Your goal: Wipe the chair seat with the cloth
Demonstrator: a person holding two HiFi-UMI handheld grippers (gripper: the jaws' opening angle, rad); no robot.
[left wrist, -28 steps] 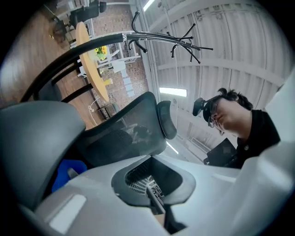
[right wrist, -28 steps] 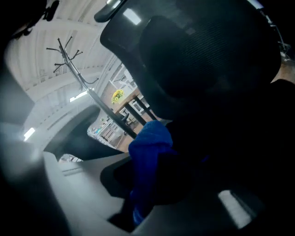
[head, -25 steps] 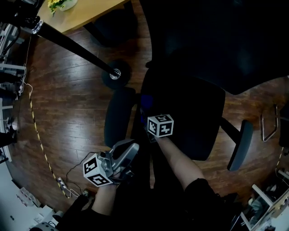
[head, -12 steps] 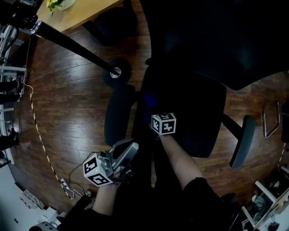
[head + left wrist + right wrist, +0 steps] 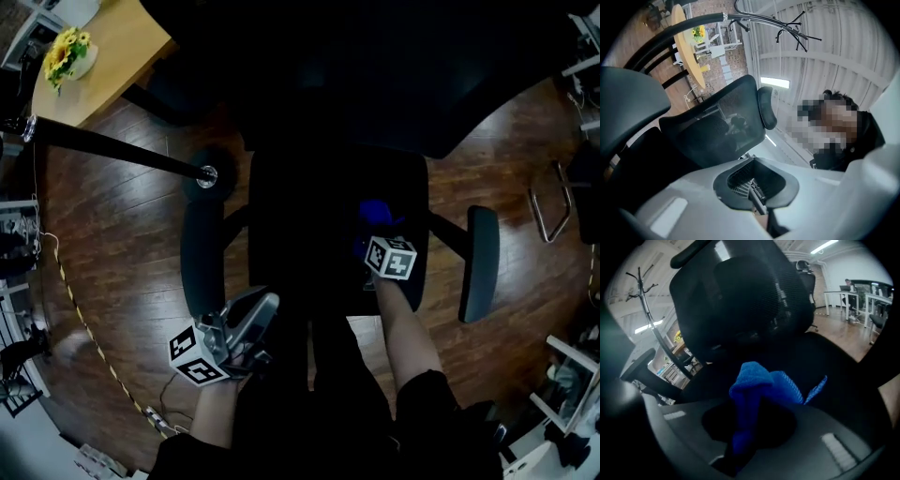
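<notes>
While clamping one blue cloth on the right side of one chair seat with the right gripper, holding the left gripper closed, empty, near its front-left corner.

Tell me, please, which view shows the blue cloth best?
The right gripper view: the blue cloth fills its centre, clamped in the right tongs. The head view shows only a small patch; the left gripper view, none.

1 office chair w/ 2 armrests. 1 blue cloth on chair's seat, right side. Left gripper in front of chair + right gripper over chair = 2. Left of chair: 1 coat stand, 1 table, 1 flower bunch.
</notes>
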